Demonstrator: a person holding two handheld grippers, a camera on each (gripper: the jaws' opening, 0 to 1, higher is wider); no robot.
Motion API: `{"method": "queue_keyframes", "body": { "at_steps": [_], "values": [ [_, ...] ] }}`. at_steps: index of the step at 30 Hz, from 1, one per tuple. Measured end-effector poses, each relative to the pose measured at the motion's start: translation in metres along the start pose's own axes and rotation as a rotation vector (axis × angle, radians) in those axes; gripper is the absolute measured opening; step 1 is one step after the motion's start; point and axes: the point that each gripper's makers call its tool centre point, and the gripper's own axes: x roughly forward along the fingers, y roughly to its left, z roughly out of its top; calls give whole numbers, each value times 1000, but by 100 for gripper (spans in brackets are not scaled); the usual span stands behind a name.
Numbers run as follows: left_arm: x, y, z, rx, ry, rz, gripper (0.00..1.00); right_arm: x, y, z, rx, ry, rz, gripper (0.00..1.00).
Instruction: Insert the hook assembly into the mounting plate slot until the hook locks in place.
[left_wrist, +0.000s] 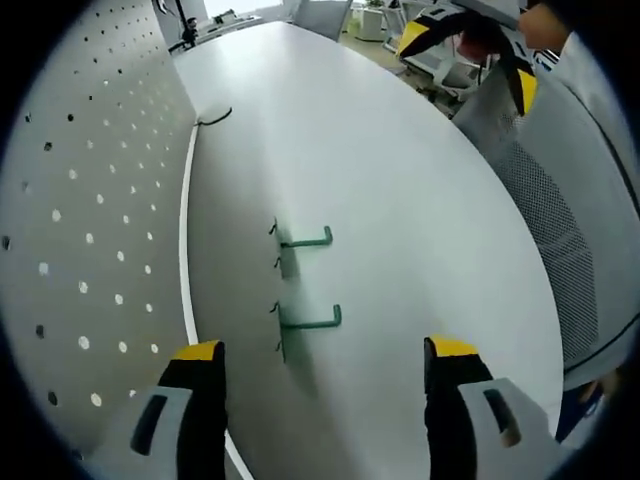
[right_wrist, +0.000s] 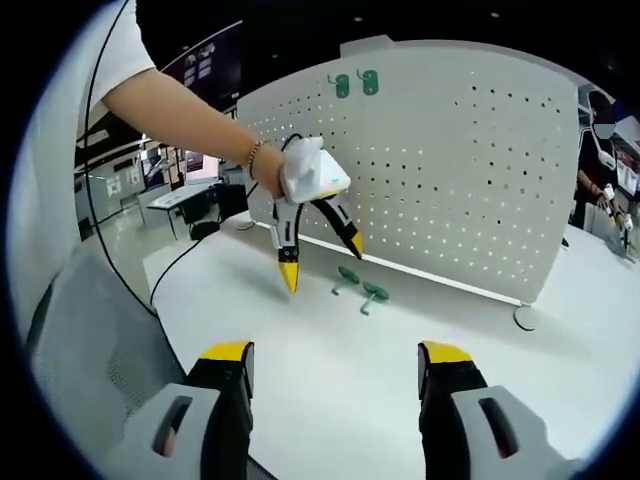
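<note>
Left hand-held gripper (right_wrist: 320, 258) spread above two green hooks (right_wrist: 361, 288), right hand-held gripper (right_wrist: 335, 370) spread, bare table (right_wrist: 480, 380) around.

Two hooks (left_wrist: 305, 280) lie on the table (left_wrist: 400, 180) before the pegboard (left_wrist: 90, 220)

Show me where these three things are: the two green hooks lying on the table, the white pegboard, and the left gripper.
green hooks (left_wrist: 305, 240): left gripper view, on the upper hook's shaft.
pegboard (right_wrist: 470, 170): right gripper view, on its perforated white face.
left gripper (right_wrist: 320, 250): right gripper view, midway between its yellow fingertips.
</note>
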Motion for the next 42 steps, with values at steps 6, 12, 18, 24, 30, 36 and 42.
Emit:
{"method": "queue_keyframes", "body": {
  "at_steps": [6, 12, 18, 24, 30, 36, 42],
  "values": [
    [10, -6, -3, -27, 10, -50, 83, 0, -1, 0, 6, -2, -5, 64],
    [10, -3, -2, -46, -18, -51, 82, -1, -4, 0, 18, -5, -17, 62],
    [11, -4, -3, -26, -19, -35, 81, -2, -5, 1, 31, -11, -20, 62],
    [11, -4, -3, -30, -43, -11, 81, -2, -5, 1, 44, -15, -21, 61],
    [11, -4, -3, -33, -50, -8, 80, -2, -5, 1, 42, -13, -21, 61],
    [9, -4, -4, -48, -51, -3, 75, -2, -4, 0, 36, -7, -15, 61],
    [7, -5, -4, -44, -55, 3, 60, -2, -4, 0, 40, -10, -18, 61]
  ]
}}
